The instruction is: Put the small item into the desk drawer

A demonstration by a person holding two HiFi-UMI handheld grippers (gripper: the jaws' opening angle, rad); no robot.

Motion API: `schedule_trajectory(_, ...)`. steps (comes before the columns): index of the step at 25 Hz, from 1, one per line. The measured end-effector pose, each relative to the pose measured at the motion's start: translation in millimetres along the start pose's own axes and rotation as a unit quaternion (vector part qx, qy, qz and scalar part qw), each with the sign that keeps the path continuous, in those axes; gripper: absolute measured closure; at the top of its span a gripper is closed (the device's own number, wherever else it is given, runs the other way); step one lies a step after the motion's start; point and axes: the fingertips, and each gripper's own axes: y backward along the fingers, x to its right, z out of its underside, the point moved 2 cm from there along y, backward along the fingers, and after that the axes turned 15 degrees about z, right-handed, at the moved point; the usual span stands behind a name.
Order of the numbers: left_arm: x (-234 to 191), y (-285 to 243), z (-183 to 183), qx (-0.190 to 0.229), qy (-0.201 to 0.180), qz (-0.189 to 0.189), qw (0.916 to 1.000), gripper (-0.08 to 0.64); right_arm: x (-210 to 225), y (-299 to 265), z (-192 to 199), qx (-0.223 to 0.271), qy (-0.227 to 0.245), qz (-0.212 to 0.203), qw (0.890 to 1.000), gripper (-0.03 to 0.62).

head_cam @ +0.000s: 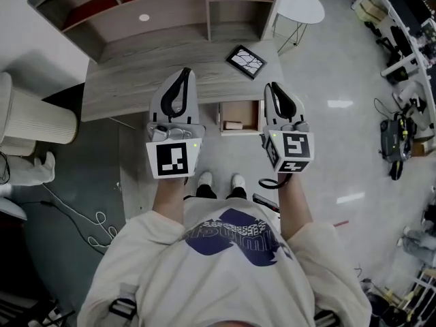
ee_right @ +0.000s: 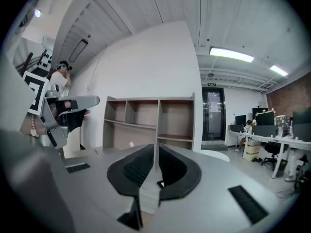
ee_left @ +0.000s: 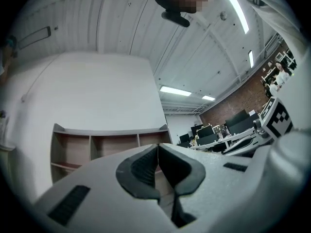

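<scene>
Apparently in, drawer still open

Left gripper (head_cam: 182,75), white with black pads, has its jaws pressed together on nothing and is held over the front edge of the grey wood-grain desk (head_cam: 136,80). Right of it, the pale wooden drawer (head_cam: 259,118) stands pulled out of the desk's front edge. The small pale item (head_cam: 233,125) lies near its front left corner, shape too small to tell. Right gripper (head_cam: 271,87), same build, jaws also together and empty, sits just right of the drawer. Likely risks: drawer left open; a hard shove sends the item sliding; an off-centre push skews or jams the drawer.
</scene>
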Motion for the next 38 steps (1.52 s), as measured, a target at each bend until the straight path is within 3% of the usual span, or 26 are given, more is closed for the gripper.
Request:
schedule_trajectory(4, 0, 0, -17, 0.008, -0.029, 0.003, 0.9996, 0.549, -5, 16, -37, 0.085, 0.022, 0.009, 0.996, 0.574)
schedule_trajectory(7, 0, 1, -24, 0.015, -0.035, 0.003, 0.9993, 0.549, -10, 21, -52, 0.121, 0.022, 0.006, 0.992, 0.577)
schedule_trajectory(16, -7, -1, -29, 0.032, -0.047, 0.002, 0.9984, 0.549, -13, 22, -60, 0.148, 0.041, 0.022, 0.988, 0.591)
schedule_trajectory(23, -12, -6, -28, 0.032, -0.053, 0.002, 0.9981, 0.549, -12, 22, -70, 0.176, 0.031, 0.021, 0.984, 0.594)
schedule_trajectory(38, -13, -19, -22, 0.034, -0.053, 0.003, 0.998, 0.549, -4, 8, -66, 0.172, 0.043, 0.03, 0.984, 0.595)
